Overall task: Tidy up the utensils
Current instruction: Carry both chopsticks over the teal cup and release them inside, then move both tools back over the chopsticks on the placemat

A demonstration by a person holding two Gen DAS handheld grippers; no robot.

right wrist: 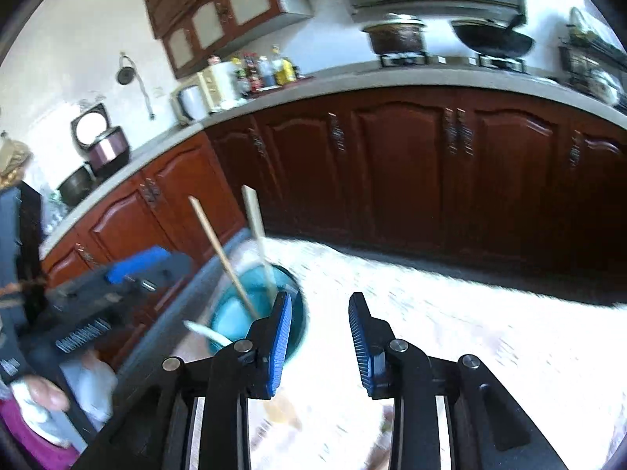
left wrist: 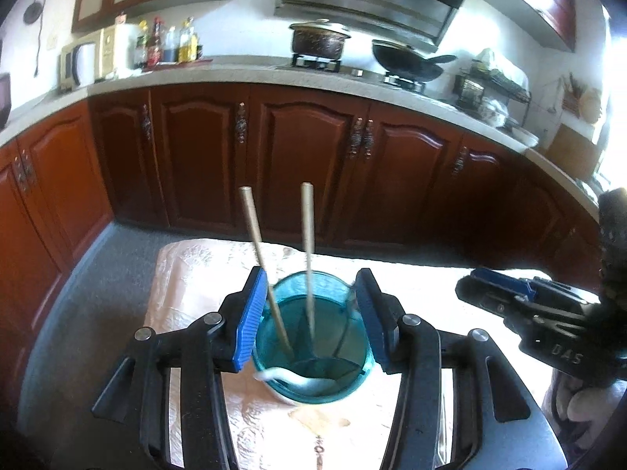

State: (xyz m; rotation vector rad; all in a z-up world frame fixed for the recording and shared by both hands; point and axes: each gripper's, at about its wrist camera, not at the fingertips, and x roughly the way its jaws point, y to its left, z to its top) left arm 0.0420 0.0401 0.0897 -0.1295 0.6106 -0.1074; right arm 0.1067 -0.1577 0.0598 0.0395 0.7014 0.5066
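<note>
Chopsticks, two of them, standing tilted in a teal translucent utensil cup on a pale patterned tablecloth, tops leaning apart. White spoon handle hooked over the cup's near rim.

Left gripper spread wide around the cup, blue ribbed pads flanking both sides; left pad just beside the wall and one chopstick, actual contact impossible to tell. Nothing clamped.

Right gripper parted, nothing between its blue pads, only bright tablecloth beyond. Cup to its left, partly behind the left pad, blurred; both chopsticks and the spoon handle visible there.

Writing: "DAS" in pale letters on the black body of the right gripper as seen from the left wrist view. Barcode-like label on the left gripper in the right wrist view, unreadable.

Only in the left wrist view: cup interior with its dividers, dish rack at the counter's right end. Only in the right wrist view: open rice cooker on the left counter, a bare hand low at left. Common to both: red-brown cabinets, lidded pot and black wok on the stove, bottles beside a cream microwave.
</note>
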